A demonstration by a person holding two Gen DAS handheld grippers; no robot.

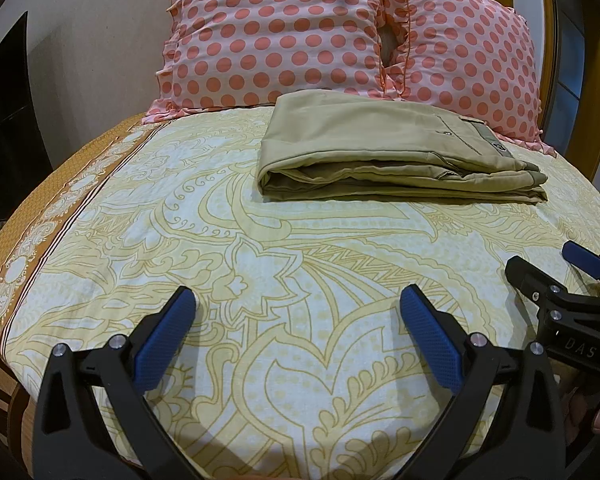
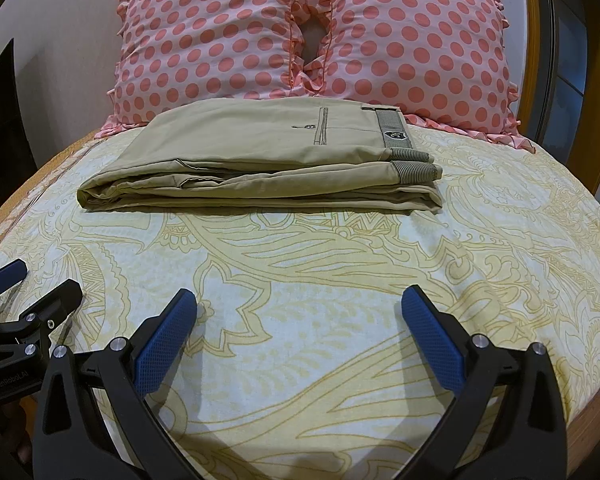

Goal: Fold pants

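Two tools in view, both held low over the near part of the bed (image 1: 228, 248), well apart from the pants (image 1: 384, 148). Left tool (image 1: 296, 304): blue pads spread wide, nothing between them. Right tool (image 2: 300, 304): the same, wide apart and holding nothing. Each shows at the edge of the other's view (right tool at the right edge of the left view, left tool at the left edge of the right view). Pants: khaki, folded into a flat stack of several layers, lying on the patterned sheet (image 2: 340, 272) at the far end of the bed, just in front of two pink polka-dot pillows (image 2: 228, 36). Waistband with dark label faces right; back pocket button on top.
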